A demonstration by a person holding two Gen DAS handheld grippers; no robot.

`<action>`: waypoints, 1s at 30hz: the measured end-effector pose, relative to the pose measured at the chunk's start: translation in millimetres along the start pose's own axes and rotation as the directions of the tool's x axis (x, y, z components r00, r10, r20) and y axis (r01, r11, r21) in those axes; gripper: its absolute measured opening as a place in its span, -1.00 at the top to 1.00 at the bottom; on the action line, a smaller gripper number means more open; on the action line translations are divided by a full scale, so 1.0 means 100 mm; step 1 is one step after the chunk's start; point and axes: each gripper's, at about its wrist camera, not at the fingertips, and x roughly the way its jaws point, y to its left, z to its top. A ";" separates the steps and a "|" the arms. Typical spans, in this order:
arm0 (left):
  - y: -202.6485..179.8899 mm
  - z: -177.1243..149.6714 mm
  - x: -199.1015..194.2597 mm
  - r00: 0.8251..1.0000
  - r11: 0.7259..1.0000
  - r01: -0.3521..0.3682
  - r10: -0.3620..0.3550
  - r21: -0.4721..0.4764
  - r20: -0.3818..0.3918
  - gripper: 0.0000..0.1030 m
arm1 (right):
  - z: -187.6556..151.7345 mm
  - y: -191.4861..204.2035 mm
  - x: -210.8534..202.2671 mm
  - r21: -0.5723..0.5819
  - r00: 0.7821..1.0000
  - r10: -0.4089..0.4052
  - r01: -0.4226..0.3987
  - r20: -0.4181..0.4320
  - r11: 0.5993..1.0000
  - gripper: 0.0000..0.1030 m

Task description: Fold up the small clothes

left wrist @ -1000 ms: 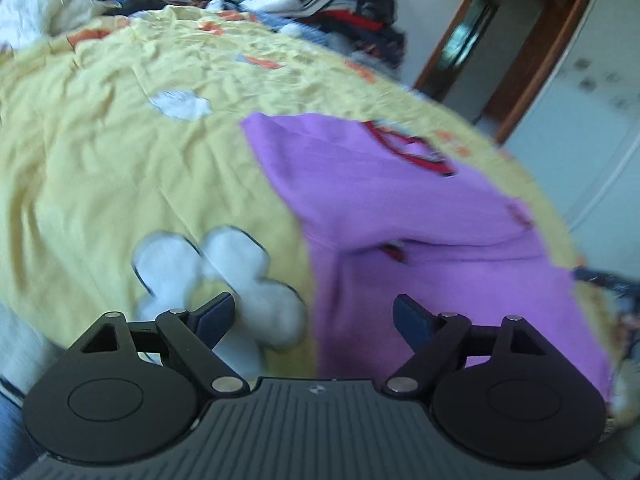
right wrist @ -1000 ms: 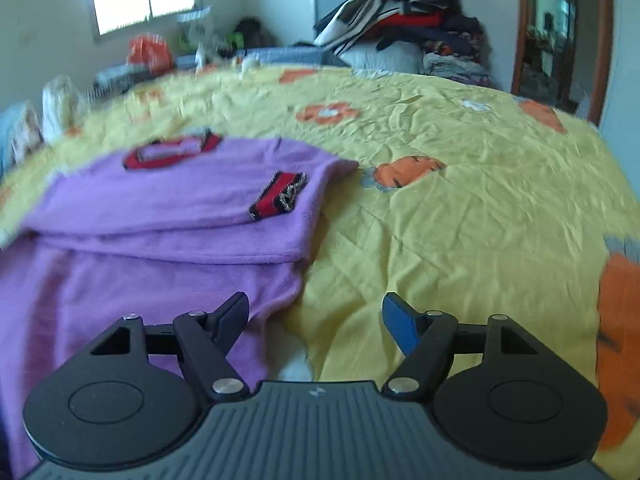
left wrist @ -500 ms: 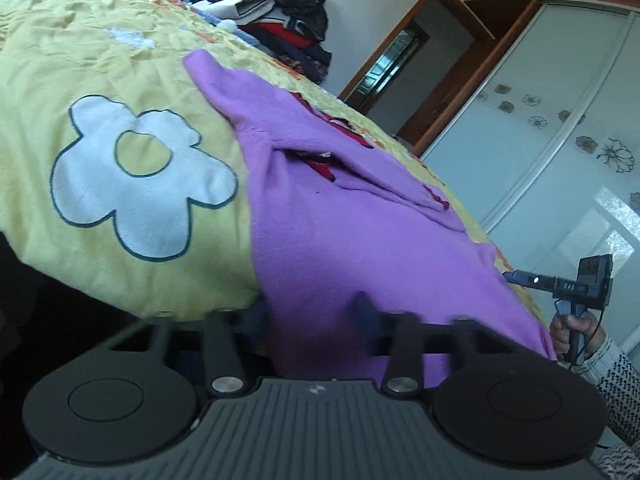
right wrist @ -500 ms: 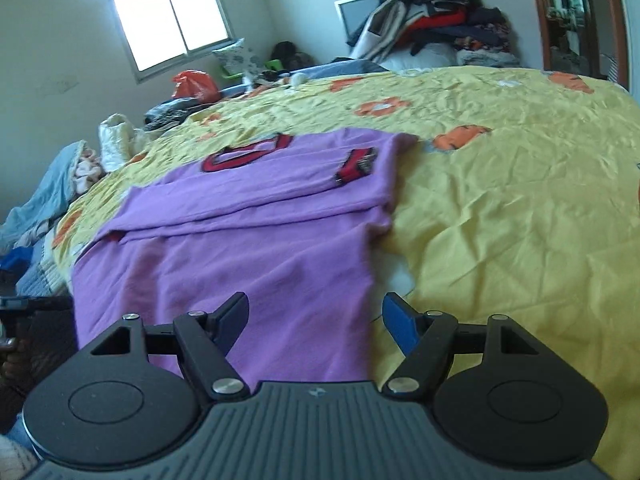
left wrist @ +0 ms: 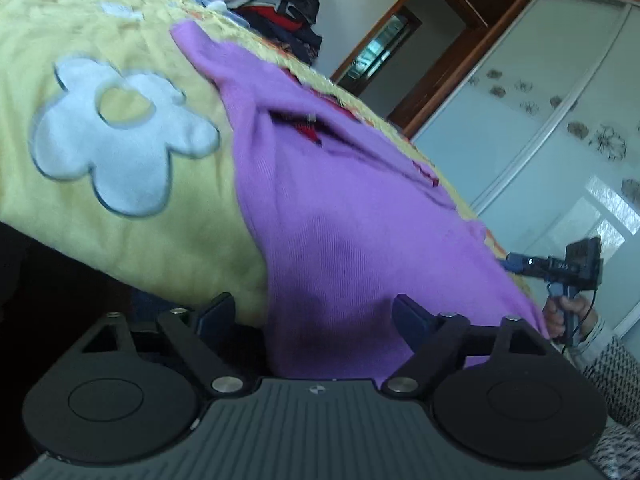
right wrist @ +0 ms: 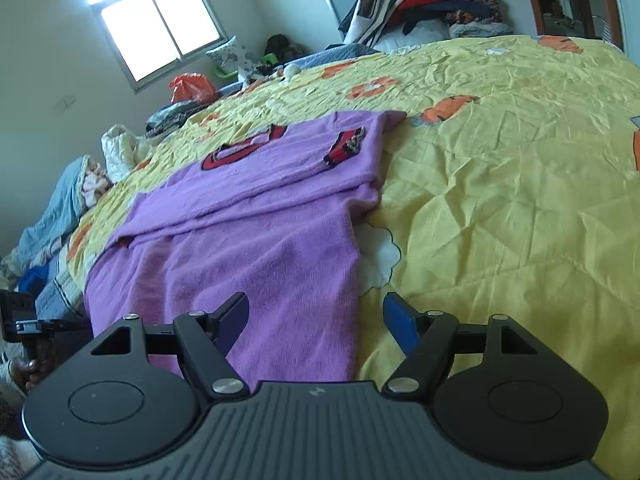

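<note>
A purple sweater (left wrist: 320, 220) with red trim lies flat on the yellow flowered bedspread (left wrist: 120, 208), its sleeves folded in across the chest. My left gripper (left wrist: 312, 308) sits low at the bed's near edge. Its jaws are opening, and the sweater's left hem corner lies between them without touching the pads. In the right wrist view the sweater (right wrist: 260, 248) stretches away. My right gripper (right wrist: 316, 308) hovers over its right hem corner with its jaws closing slightly. One finger is above the knit and the other above the bedspread (right wrist: 500, 200), and neither pad presses on the cloth.
Piles of clothes (right wrist: 420, 0) sit at the far end of the bed, with more bundles (right wrist: 60, 216) along its left side. A wardrobe with sliding doors (left wrist: 540, 128) stands on the right. A person's hand (left wrist: 568, 312) holds the other gripper.
My left gripper has dropped to the bed's edge; its jaws narrowed around the hem, then spread again. The right gripper has shifted left, so the sweater's hem corner now lies between its fingers.
</note>
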 end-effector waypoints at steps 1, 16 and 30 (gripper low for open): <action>0.00 -0.02 0.06 1.000 1.000 0.002 -0.002 -0.002 -0.007 -0.46 | -0.01 0.03 0.01 -0.021 1.000 -0.006 0.006 -0.012 1.000 -0.21; -0.30 0.29 -0.20 0.968 0.972 0.232 -0.229 -0.020 0.099 0.92 | 0.28 0.39 -0.21 -0.088 0.973 0.185 -0.174 0.135 0.981 0.90; -0.19 1.07 -0.05 0.988 0.997 0.073 -0.067 -0.039 0.136 0.98 | 0.77 -0.13 0.36 -0.009 0.983 0.047 -0.046 0.179 0.999 0.90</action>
